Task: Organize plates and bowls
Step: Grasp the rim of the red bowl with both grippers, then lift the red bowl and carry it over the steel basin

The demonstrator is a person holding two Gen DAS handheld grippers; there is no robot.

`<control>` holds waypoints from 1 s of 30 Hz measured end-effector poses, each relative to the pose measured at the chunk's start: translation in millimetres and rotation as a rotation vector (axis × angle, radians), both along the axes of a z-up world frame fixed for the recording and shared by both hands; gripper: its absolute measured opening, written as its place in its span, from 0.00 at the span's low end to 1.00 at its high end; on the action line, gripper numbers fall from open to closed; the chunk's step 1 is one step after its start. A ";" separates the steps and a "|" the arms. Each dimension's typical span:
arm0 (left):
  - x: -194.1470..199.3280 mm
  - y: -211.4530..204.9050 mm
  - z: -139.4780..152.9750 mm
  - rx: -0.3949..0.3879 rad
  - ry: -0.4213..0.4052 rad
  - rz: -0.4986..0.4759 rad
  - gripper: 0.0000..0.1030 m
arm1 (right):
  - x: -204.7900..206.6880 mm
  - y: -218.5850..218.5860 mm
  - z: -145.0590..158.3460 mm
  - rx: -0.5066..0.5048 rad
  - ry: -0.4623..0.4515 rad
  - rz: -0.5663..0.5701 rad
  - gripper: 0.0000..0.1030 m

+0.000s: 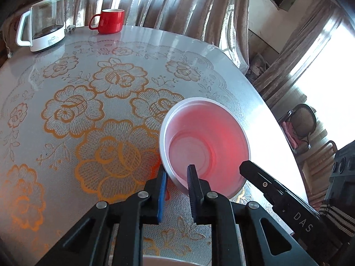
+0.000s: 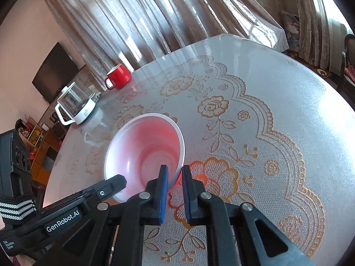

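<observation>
A bowl (image 1: 206, 137), white outside with a pink-red inside, stands on the flowered tablecloth. In the left wrist view my left gripper (image 1: 177, 175) is shut on the bowl's near left rim, one finger outside the wall and one inside. My right gripper (image 1: 246, 166) comes in from the right at the bowl's near right edge. In the right wrist view the same bowl (image 2: 144, 146) lies left of centre. There my right gripper (image 2: 174, 176) is shut on its near right rim. My left gripper (image 2: 117, 180) reaches the bowl's near left side.
A red mug (image 1: 111, 21) and a glass kettle on a white base (image 1: 43, 30) stand at the table's far edge. A pale dish rim (image 1: 159, 260) shows under my left gripper. The table edge (image 1: 273, 119) drops off on the right, with a chair (image 1: 299, 122) beyond.
</observation>
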State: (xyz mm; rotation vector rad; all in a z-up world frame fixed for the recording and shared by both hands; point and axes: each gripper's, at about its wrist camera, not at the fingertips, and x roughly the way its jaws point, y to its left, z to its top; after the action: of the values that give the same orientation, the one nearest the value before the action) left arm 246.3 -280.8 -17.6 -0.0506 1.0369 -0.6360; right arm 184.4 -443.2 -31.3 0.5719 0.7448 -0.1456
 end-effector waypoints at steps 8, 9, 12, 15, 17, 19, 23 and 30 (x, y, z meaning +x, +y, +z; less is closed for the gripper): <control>-25.1 30.3 20.4 -0.002 -0.053 0.027 0.18 | -14.5 24.2 19.6 -0.005 -0.041 0.043 0.11; -27.7 34.1 23.0 -0.002 -0.058 0.031 0.18 | -16.0 27.6 21.8 -0.002 -0.045 0.048 0.11; -38.4 46.9 31.7 -0.002 -0.084 0.042 0.18 | -20.5 38.1 27.1 0.002 -0.055 0.063 0.11; -48.3 61.8 38.4 -0.006 -0.096 0.053 0.18 | -25.8 50.1 33.1 0.006 -0.068 0.082 0.11; -54.6 71.9 41.1 -0.010 -0.101 0.061 0.18 | -29.4 58.3 36.8 0.008 -0.078 0.093 0.11; -62.1 81.9 42.9 -0.012 -0.104 0.070 0.18 | -33.0 66.8 39.3 0.013 -0.084 0.105 0.11; -75.2 105.5 46.3 -0.022 -0.110 0.095 0.18 | -38.7 85.9 42.9 0.015 -0.090 0.137 0.11; -95.6 153.9 50.0 -0.040 -0.117 0.156 0.18 | -46.8 128.5 48.5 0.016 -0.104 0.211 0.11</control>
State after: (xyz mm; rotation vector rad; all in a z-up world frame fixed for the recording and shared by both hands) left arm 150.7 -127.0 32.5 -0.1267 0.8979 -0.5121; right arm 137.6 -314.8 17.2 0.5087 0.7006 0.0846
